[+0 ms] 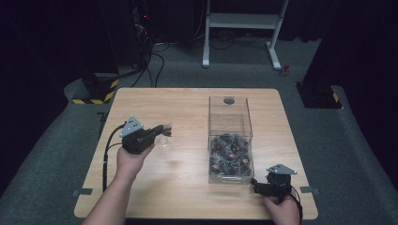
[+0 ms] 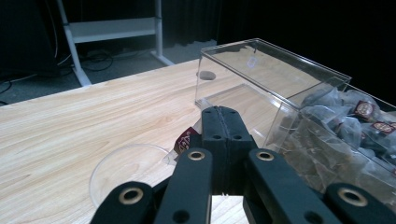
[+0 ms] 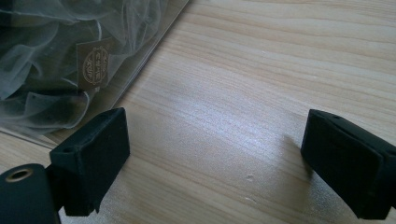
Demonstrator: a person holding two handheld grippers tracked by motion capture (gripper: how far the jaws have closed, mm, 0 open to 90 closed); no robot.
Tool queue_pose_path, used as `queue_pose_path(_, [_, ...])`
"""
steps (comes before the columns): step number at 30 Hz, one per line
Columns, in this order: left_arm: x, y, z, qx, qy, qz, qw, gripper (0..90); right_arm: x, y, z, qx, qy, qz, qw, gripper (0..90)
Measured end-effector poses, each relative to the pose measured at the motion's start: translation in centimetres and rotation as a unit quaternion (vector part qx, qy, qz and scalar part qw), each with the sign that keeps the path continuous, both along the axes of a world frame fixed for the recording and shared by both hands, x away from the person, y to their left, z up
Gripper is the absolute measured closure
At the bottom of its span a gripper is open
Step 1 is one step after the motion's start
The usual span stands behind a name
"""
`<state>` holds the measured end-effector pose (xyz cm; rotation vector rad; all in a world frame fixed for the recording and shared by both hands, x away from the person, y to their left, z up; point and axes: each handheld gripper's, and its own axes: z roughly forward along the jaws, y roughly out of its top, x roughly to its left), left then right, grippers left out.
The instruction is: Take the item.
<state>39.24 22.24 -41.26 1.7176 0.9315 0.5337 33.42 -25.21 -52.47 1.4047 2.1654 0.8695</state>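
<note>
One sachet-type tea bag with a brown label (image 2: 184, 140) is clenched in the left gripper (image 2: 223, 122), above a round clear plastic dish (image 1: 164, 140) left of the table's centre. Right gripper (image 1: 257, 186), jaws released, rests near the front right corner beside the clear plastic box of tea bags (image 1: 230, 159).

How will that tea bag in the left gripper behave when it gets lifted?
Probably floppy: the tea bag is thin mesh with a paper tag. Likely very light, so it may swing from the left gripper. Its jaws are shut on it, above the clear dish.
</note>
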Motion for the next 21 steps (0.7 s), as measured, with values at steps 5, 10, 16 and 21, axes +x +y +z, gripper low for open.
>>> queue_pose_path(5, [0.5,0.4,-0.3,0.005,0.002,0.011,0.9999,90.0,0.0,0.0,0.0,0.000,0.000,0.000,1.0000,7.8])
queue_pose_path(10, [1.3,1.2,-0.7,0.010,0.009,0.032,0.9994,90.0,0.0,0.0,0.0,0.000,0.000,0.000,1.0000,7.8])
queue_pose_path(16, [2.1,1.7,-1.3,0.013,0.021,0.044,0.9987,90.0,0.0,0.0,0.0,0.000,0.001,-0.001,1.0000,7.8])
queue_pose_path(21, [2.7,1.7,-1.9,0.017,0.032,0.052,0.9980,88.9,0.0,0.0,0.0,0.000,0.001,-0.001,1.0000,7.8])
